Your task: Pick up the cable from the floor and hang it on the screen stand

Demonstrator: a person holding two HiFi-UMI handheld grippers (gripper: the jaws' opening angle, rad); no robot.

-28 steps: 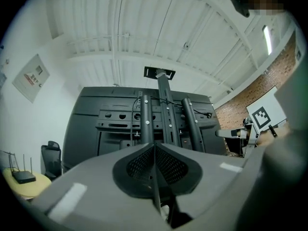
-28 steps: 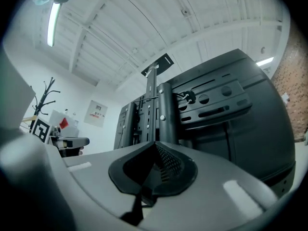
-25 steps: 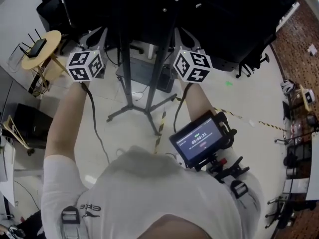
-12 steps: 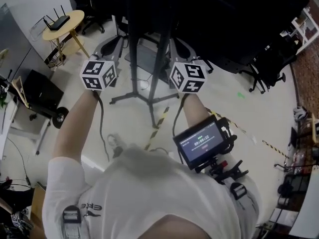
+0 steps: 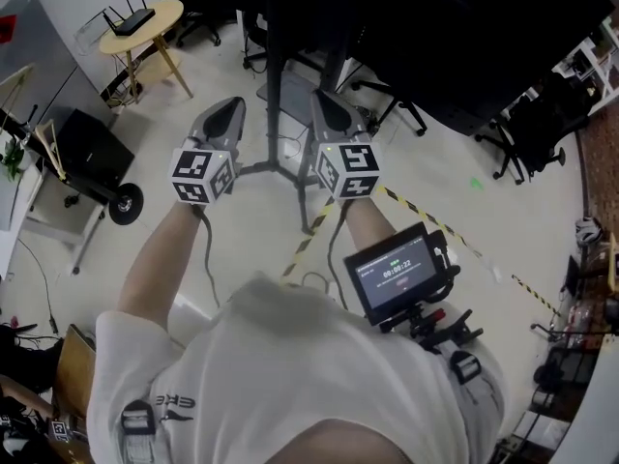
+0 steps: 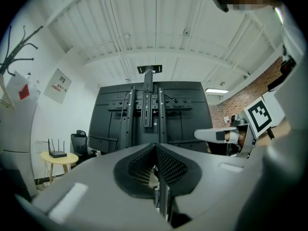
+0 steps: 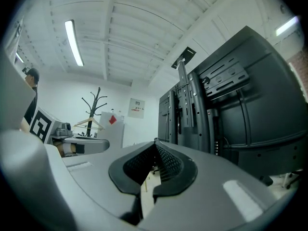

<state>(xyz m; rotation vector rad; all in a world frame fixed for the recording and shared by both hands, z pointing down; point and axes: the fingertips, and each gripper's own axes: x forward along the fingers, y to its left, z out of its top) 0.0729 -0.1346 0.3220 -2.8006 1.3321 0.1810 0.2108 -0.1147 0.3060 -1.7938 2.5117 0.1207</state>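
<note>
Both tools have their jaws pressed together, with nothing between the ribbed black pads. In the head view, the left tool (image 5: 232, 106) and the right tool (image 5: 322, 100) are held out side by side at arm's length, each pointing toward 12 o'clock. Each has a cube of square markers at its rear, the left cube (image 5: 203, 174) and the right cube (image 5: 348, 169).

The screen stand (image 5: 276, 66) rises from the floor at 12 o'clock, just beyond the two tools. Its dark pole passes between them and its spread legs (image 5: 253, 169) lie below. The left tool's own view (image 6: 155, 147) faces the stand's upright rails (image 6: 149, 105) head on, with the back of the black screen (image 6: 187, 109) behind them. In the right tool's view (image 7: 155, 141), the stand (image 7: 185, 105) and screen (image 7: 250, 95) fill the side from 1 to 4 o'clock.

A thin loop of dark cable (image 5: 311, 280) shows at the upper edge of the person's white shirt, about 6 o'clock from the right tool. I cannot tell whether it lies on the floor or hangs from that tool. Yellow-and-black striped tape (image 5: 426, 216) runs across the pale floor toward 4 o'clock.

A round wooden table (image 5: 166, 10) carrying a router (image 5: 131, 22) stands at 10 o'clock. A small monitor (image 5: 397, 274) is mounted near the person's right forearm.
</note>
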